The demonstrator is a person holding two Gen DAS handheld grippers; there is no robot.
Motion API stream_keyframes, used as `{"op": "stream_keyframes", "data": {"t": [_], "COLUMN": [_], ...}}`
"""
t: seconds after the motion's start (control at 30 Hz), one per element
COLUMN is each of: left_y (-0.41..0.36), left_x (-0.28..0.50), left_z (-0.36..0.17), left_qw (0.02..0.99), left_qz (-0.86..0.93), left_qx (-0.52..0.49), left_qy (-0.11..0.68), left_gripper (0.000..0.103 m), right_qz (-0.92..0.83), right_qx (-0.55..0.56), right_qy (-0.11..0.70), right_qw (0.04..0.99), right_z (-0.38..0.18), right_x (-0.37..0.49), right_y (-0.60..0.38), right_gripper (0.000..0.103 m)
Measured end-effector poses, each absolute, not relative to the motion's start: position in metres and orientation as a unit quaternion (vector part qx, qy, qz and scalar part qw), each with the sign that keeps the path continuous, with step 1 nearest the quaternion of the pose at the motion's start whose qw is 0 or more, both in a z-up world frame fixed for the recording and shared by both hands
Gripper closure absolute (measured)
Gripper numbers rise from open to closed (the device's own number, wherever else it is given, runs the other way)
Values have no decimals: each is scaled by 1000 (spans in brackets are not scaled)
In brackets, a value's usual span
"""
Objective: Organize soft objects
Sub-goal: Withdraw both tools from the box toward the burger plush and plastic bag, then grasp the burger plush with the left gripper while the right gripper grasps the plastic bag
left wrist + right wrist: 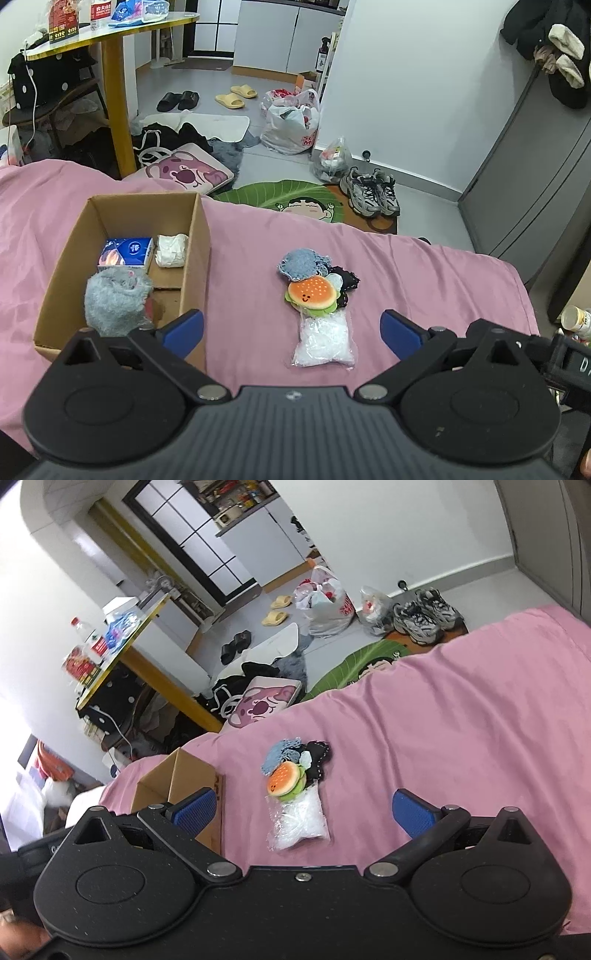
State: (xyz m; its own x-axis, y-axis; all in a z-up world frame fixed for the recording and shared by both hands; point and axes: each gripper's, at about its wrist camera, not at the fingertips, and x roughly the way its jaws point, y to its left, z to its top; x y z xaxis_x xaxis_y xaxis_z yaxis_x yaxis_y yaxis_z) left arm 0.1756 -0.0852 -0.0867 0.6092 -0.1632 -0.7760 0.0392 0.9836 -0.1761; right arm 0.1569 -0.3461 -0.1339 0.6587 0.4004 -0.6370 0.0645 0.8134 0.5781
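Both grippers, left (pixel 291 328) and right (pixel 303 810), gape empty; smiling orange burger plush (pixel 311 294) at 12 o'clock overlaps clear bag (pixel 325 341).

Pink bed sheet (pixel 406 266). Brown cardboard box (pixel 59 280). Orange-and-green burger toy (pixel 312 293), black smiley face. Blue tissue pack (pixel 125 252). Grey fluffy cloth (pixel 114 299). Black tongs, blue pads (pixel 184 330).

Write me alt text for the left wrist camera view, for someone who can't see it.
An open, empty left tool hovers over a pink bedsheet, facing a small pile: an orange plush hamburger toy, a grey-blue knitted cloth and a clear plastic bag of white filling. To the left, a brown cardboard box holds a grey fluffy item, a blue tissue pack and a white wad.
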Motion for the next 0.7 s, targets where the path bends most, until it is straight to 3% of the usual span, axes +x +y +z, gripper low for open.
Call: {"op": "stream_keyframes", "data": {"t": [0.2,0.3,0.47,0.7], "left_y": [-100,-105,-115,-127], "left_x": [184,189,200,215], "left_z": [-97,-106,-128,-164], "left_qw": [895,894,883,867], "left_qz": [-64,-65,-75,-78], "left_qx": [-62,-70,-69,-79], "left_qy": [437,437,459,486], "left_gripper": [3,4,15,16], "right_qz": [95,93,96,103], "right_qx": [315,326,332,352], "right_qy": [416,422,429,444], "right_qw": [848,841,835,818], "right_z": [-147,-153,-160,-177], "right_x": [169,172,179,195], "right_y": [-354,-358,-359,-363], "right_gripper": [11,13,15,20]}}
